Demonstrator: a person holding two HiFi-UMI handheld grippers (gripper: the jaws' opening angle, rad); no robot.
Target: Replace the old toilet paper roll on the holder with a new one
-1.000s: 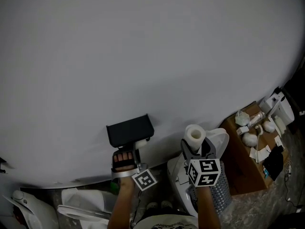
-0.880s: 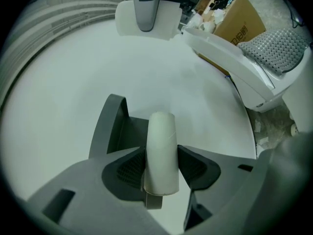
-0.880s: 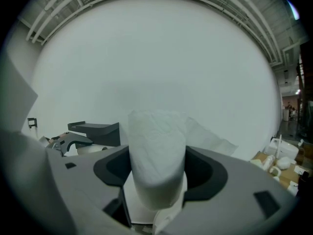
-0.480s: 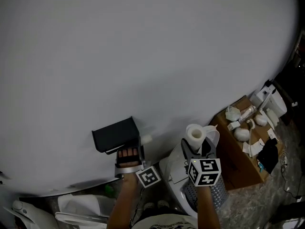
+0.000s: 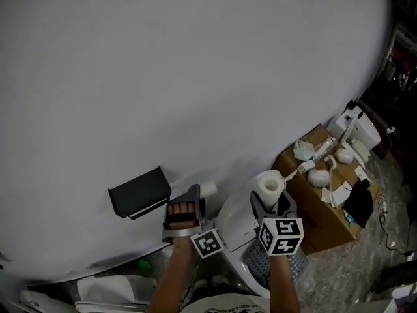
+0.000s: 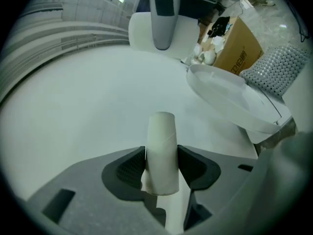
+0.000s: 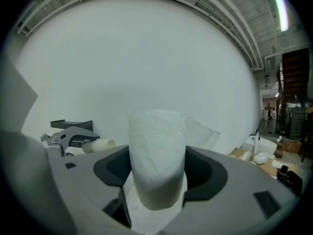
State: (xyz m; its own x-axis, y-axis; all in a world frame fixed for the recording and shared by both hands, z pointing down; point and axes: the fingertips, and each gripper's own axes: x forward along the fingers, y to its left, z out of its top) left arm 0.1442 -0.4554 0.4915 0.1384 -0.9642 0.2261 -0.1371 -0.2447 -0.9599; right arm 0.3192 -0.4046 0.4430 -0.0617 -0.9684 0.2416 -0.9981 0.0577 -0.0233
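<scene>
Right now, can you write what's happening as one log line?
left gripper: jaws shut on empty tube | right gripper: jaws shut on new roll | holder: on wall

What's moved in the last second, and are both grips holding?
The left claw has carried the empty tube rightward, away from the holder. Unchanged: it still grips the tube, and the right claw still grips the new roll.
</scene>
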